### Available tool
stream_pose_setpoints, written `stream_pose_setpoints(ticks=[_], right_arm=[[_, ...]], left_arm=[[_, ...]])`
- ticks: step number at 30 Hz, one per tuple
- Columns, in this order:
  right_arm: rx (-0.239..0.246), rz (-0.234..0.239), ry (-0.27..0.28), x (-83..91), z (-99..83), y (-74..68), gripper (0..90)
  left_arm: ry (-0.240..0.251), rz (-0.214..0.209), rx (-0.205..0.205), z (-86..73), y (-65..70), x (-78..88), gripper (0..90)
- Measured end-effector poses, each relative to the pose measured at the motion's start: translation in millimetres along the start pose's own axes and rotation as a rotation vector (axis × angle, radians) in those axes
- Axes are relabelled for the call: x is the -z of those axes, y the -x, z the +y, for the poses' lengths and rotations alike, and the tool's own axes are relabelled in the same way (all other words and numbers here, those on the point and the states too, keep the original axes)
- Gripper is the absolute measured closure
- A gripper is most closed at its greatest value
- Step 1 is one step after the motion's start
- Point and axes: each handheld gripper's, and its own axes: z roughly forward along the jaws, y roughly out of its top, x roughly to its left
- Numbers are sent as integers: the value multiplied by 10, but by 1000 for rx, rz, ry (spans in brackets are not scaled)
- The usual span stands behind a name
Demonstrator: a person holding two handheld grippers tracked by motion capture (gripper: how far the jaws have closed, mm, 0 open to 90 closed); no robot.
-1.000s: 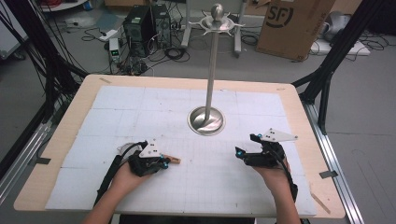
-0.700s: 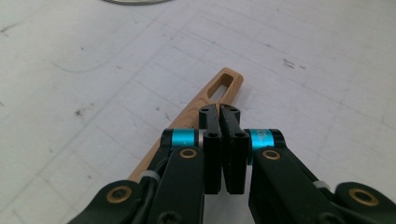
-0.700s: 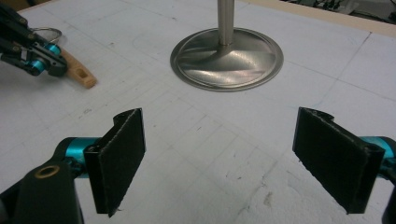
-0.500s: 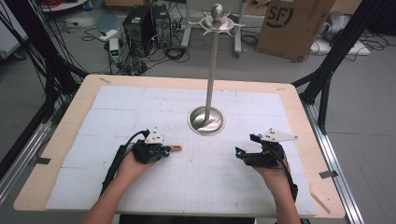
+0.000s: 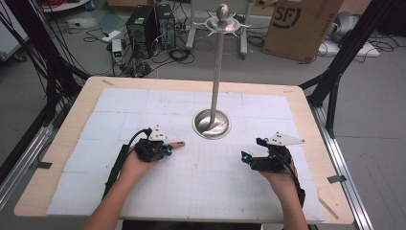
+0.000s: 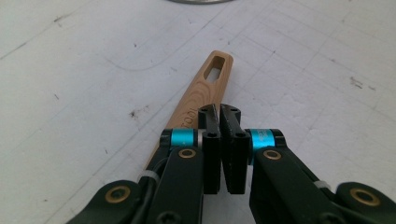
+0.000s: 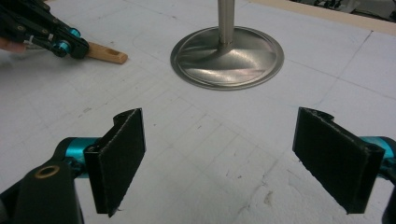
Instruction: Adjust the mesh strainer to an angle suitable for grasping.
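Left tongs (image 5: 167, 147) are clamped shut on a wooden handle (image 6: 205, 86) with a slotted end, held low over the table (image 5: 72, 143), left of centre. Handle's long axis points toward the metal stand base (image 5: 211, 124) just beyond. Right tongs (image 5: 249, 158) gape wide, empty, well apart near the right edge.

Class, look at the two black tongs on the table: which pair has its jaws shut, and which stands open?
The left tongs are shut, jaws pressed together above the slotted wooden handle. The right tongs stand wide open, with nothing between them.
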Motion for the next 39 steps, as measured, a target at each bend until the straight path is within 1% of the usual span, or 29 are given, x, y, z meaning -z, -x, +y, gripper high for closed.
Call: stream_pose_setpoints(ticks=[3, 8, 10, 13, 16, 17, 19, 22, 23, 26, 28, 31, 34, 36, 39], right_arm=[[1, 1, 1, -3, -1, -2, 160], [3, 0, 3, 2, -1, 0, 160], [3, 0, 4, 5, -1, 0, 161], [2, -1, 3, 7, -2, -1, 160], [-1, -4, 0, 1, -7, -7, 161], [2, -1, 0, -6, -8, -9, 161], [5, -4, -2, -6, -7, -13, 161], [4, -3, -2, -6, -7, -16, 161], [2, -4, 0, -6, -8, -12, 161], [0, -4, -1, -6, -8, -5, 161], [3, -6, -3, -7, -9, 0, 161], [3, -9, -4, -10, -9, -1, 161], [-1, -5, -8, -7, -11, -6, 160], [5, -7, -4, -5, -10, -3, 161], [-2, -8, 5, 8, -5, 1, 161]], left_arm=[[23, -3, 2, 9, 2, 55, 854], [56, -4, 9, 5, -13, 168, 789], [70, -17, 5, -9, -33, 228, 756], [99, -24, 25, -36, -61, 322, 693], [129, -34, 45, -57, -92, 413, 661], [138, -37, 54, -64, -98, 437, 632], [153, -42, 64, -78, -103, 482, 607], [176, -48, 72, -101, -99, 533, 583], [181, -51, 73, -107, -100, 546, 555], [207, -53, 73, -133, -116, 593, 531], [211, -52, 80, -146, -124, 602, 500], [213, -43, 78, -161, -140, 614, 486], [226, -42, 80, -162, -147, 639, 474], [233, -41, 77, -167, -153, 661, 469], [233, -42, 75, -202, -169, 677, 449]])
